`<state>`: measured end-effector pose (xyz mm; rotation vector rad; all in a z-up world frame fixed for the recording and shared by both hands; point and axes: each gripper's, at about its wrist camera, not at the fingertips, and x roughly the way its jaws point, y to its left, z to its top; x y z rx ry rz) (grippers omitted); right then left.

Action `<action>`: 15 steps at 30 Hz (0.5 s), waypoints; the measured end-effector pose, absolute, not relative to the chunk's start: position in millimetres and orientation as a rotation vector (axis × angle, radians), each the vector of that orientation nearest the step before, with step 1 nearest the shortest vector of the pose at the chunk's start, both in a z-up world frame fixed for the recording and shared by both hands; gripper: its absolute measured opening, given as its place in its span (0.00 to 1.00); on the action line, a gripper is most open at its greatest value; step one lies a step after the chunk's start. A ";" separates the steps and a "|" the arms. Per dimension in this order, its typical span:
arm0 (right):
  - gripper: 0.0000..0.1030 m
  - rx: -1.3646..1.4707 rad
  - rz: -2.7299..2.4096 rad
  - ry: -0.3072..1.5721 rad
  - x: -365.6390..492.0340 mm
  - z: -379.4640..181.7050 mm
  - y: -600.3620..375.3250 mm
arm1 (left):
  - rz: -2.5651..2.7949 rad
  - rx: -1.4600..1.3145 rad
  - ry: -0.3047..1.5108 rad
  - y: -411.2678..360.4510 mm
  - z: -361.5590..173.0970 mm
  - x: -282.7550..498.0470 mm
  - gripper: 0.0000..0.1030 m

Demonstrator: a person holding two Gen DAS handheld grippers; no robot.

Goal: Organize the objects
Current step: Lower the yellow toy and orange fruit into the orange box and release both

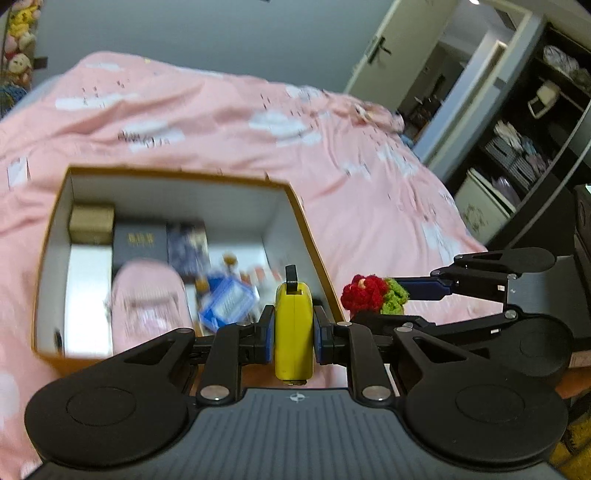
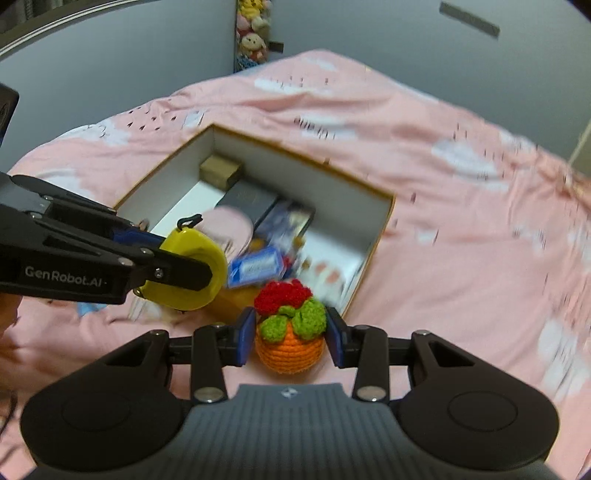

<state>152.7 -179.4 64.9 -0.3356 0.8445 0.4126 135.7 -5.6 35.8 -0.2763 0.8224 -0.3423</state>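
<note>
My left gripper (image 1: 293, 326) is shut on a yellow tape measure (image 1: 293, 332), held edge-on above the near rim of an open cardboard box (image 1: 306, 229). From the right wrist view the same tape measure (image 2: 201, 273) hangs at the left over the box (image 2: 384, 221). My right gripper (image 2: 290, 338) is shut on a crocheted flower pot (image 2: 290, 350), orange below with green leaves and a red bloom. That crocheted pot (image 1: 373, 295) shows just right of the box corner in the left wrist view. The box holds small boxes, a pink pouch (image 1: 147, 306) and a blue packet (image 1: 229, 304).
The box lies on a bed with a pink cloud-print cover (image 1: 221, 122). Dark shelves (image 1: 524, 155) and an open door (image 1: 391, 48) stand to the right of the bed. Plush toys (image 2: 253, 33) hang at the far wall.
</note>
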 end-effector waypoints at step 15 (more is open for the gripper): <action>0.41 -0.617 0.431 0.765 265.9 21.1 -154.5 | -0.272 -0.353 0.849 4.3 -23.3 249.3 0.21</action>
